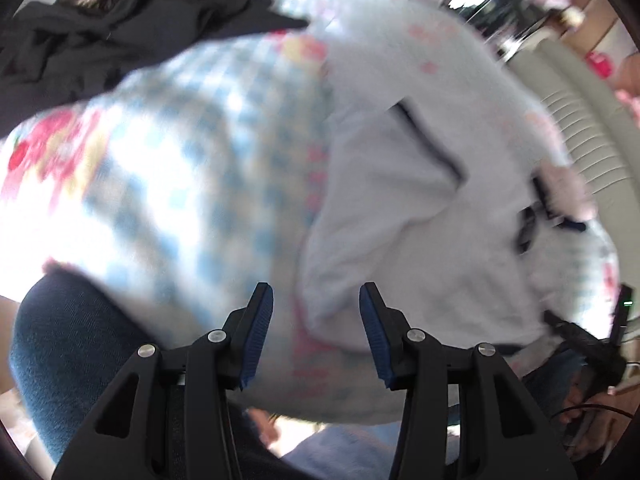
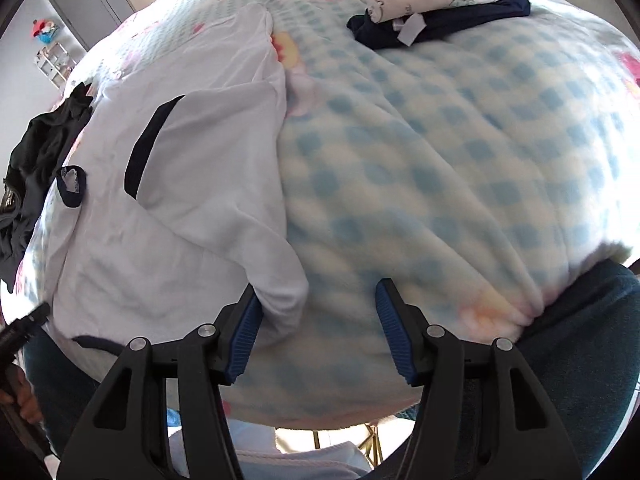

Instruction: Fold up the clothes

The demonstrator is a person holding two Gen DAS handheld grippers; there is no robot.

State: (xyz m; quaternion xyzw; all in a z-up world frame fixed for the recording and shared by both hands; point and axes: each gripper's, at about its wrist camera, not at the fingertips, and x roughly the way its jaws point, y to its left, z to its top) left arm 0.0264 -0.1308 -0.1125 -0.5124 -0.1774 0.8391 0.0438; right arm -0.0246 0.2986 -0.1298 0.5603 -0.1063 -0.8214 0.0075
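Both the left gripper [image 1: 316,332] and right gripper [image 2: 318,330] gape wide and empty above a white shirt [image 2: 192,184]; the right one should pinch the folded hem just ahead before lifting.

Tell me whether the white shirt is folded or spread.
Partly folded: the white shirt has one sleeve turned over its body; the rest lies flat.

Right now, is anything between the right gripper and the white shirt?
Nothing visible. The right gripper has open jaws, and the white shirt lies on the checked blanket with its corner beside the left finger.
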